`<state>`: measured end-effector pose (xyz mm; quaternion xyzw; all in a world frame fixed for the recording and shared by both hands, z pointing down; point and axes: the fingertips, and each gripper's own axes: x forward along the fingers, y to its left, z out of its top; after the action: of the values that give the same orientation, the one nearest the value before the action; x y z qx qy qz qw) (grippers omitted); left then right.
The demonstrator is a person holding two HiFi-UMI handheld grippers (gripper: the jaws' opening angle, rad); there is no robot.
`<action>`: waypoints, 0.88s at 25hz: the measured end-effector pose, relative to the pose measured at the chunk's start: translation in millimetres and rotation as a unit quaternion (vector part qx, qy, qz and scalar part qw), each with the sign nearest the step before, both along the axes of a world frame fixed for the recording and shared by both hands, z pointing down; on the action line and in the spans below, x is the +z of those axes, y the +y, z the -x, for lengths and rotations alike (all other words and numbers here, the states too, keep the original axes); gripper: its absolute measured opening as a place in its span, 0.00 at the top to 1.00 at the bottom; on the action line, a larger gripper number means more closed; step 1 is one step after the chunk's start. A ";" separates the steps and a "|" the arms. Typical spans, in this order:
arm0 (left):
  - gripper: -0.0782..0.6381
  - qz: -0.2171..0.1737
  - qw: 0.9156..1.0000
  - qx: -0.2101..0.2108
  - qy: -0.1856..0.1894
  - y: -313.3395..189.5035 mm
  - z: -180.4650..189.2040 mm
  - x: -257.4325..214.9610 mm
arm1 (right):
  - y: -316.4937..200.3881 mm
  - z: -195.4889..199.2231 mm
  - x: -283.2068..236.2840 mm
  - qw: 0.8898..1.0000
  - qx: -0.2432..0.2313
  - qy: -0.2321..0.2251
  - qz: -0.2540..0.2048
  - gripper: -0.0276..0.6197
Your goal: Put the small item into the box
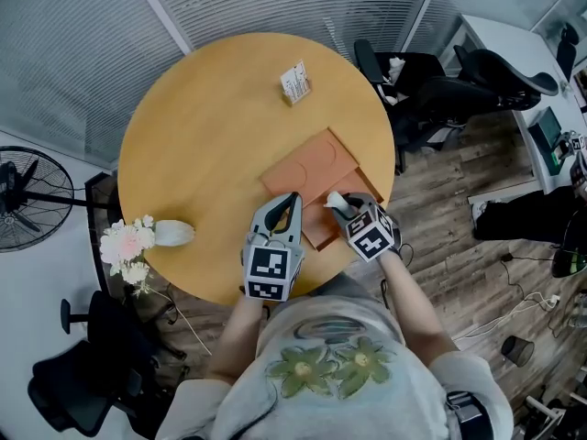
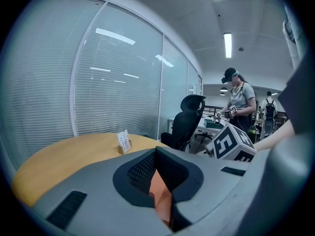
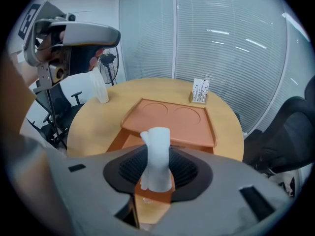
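Observation:
An orange box (image 1: 320,228) lies open at the near edge of the round wooden table (image 1: 202,145). Its lid (image 1: 307,166), with two round recesses, rests behind it. My right gripper (image 1: 341,208) is shut on a small white rolled item (image 3: 157,154) and holds it upright just above the box's open tray (image 3: 147,208). My left gripper (image 1: 288,205) is at the box's left side. In the left gripper view its jaws stand nearly together with a strip of the orange box wall (image 2: 160,194) pinched between them.
A small card holder (image 1: 295,82) stands at the table's far side. A white vase with pale flowers (image 1: 139,237) lies at the table's left edge. A floor fan (image 1: 27,195) stands to the left, office chairs (image 1: 408,71) and desks to the right. A person (image 2: 239,100) stands in the background.

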<state>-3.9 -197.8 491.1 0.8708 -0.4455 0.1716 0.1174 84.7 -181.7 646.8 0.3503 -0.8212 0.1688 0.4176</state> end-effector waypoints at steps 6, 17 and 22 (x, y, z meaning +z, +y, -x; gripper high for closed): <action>0.89 0.001 1.000 -0.007 -0.003 -2.5 -0.8 3.6 | -0.4 -1.1 12.0 1.000 -0.019 0.012 0.013 0.73; 0.89 0.005 1.000 -0.023 -0.006 -5.7 1.9 11.4 | -6.7 -0.9 32.4 0.998 -0.050 0.031 0.031 0.73; 0.89 0.007 0.999 -0.033 -0.006 -7.8 4.1 14.8 | -7.9 0.8 42.3 0.996 -0.068 0.043 0.037 0.73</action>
<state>-8.0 -205.6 505.9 0.8539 -0.4733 0.1760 0.1259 83.9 -189.6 689.0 0.2850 -0.8174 0.1553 0.4759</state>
